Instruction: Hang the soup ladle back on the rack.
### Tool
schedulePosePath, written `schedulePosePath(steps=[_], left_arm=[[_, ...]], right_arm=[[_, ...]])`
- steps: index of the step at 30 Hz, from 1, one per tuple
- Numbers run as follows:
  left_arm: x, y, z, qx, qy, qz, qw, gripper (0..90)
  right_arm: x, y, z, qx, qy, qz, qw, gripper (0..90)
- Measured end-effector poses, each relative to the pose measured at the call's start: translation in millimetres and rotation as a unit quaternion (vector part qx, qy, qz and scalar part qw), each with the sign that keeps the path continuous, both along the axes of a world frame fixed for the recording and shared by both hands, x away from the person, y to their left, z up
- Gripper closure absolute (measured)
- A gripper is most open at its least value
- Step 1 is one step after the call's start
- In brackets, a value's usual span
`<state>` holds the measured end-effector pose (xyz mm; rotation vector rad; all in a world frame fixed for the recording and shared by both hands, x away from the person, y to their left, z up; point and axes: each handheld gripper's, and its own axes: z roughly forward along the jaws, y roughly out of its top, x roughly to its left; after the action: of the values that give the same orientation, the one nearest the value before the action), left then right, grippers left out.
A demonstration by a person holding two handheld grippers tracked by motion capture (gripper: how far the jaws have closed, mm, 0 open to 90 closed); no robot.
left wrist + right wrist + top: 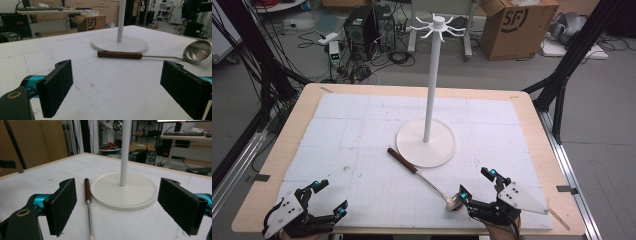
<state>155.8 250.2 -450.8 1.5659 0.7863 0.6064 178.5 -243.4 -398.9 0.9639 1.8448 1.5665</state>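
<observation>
Nothing yet taken up: lay the ladle flat on the white gridded mat, untouched, and stood the hooked stand bare, with no utensil on any of the prongs at its top. Judged as the very start, then, with the grasp, the lift and probably the hanging on a hook all left to do. Rested the left gripper near the front left corner of the table, jaws spread wide and holding nothing, well apart from the ladle. Hovered the right gripper at the front right, jaws likewise wide open and empty, with one jaw just beside the bowl, though touching or not could not be told. Ran the ladle slantwise, its dark brown wooden handle lying against or just over the rim of the round white base, its thin steel shaft leading back toward the person, between the right gripper's jaws in that gripper's view. Looked the bowl polished and round, tipped a little on its side in the left gripper view. Showed a small hole at the handle's far end.
</observation>
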Motion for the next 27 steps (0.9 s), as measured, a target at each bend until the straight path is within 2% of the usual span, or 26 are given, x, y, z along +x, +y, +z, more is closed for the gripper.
schedulePosePath(steps=[3, 6, 10, 13, 19, 27], left_arm=[[0.1, 0.3, 0.0, -0.001, 0.000, 0.000, 1.0000, 11.7], [0.2, 0.8, 0.0, -0.001, 0.001, 0.000, 1.0000, 11.6], [0.2, 1.2, 0.0, -0.003, 0.001, 0.001, 1.0000, 11.7], [0.1, 1.8, 0.2, -0.004, 0.001, 0.001, 1.0000, 11.7], [0.0, 3.4, 0.1, -0.005, 0.000, 0.002, 1.0000, 11.6], [0.8, 2.4, -0.2, -0.002, 0.003, 0.000, 1.0000, 11.7]], right_arm=[[7.5, 10.2, 6.0, -0.011, 0.005, 0.015, 0.9998, 14.7], [20.5, 25.0, 16.3, -0.025, 0.025, 0.042, 0.9985, 14.8], [32.4, 37.7, 22.8, -0.040, 0.043, 0.059, 0.9966, 15.0], [40.8, 46.1, 25.9, -0.055, 0.051, 0.066, 0.9950, 15.0], [43.5, 49.1, 22.9, -0.041, 0.053, 0.063, 0.9957, 15.0], [47.7, 56.3, 20.2, -0.069, 0.068, 0.072, 0.9926, 15.7]])
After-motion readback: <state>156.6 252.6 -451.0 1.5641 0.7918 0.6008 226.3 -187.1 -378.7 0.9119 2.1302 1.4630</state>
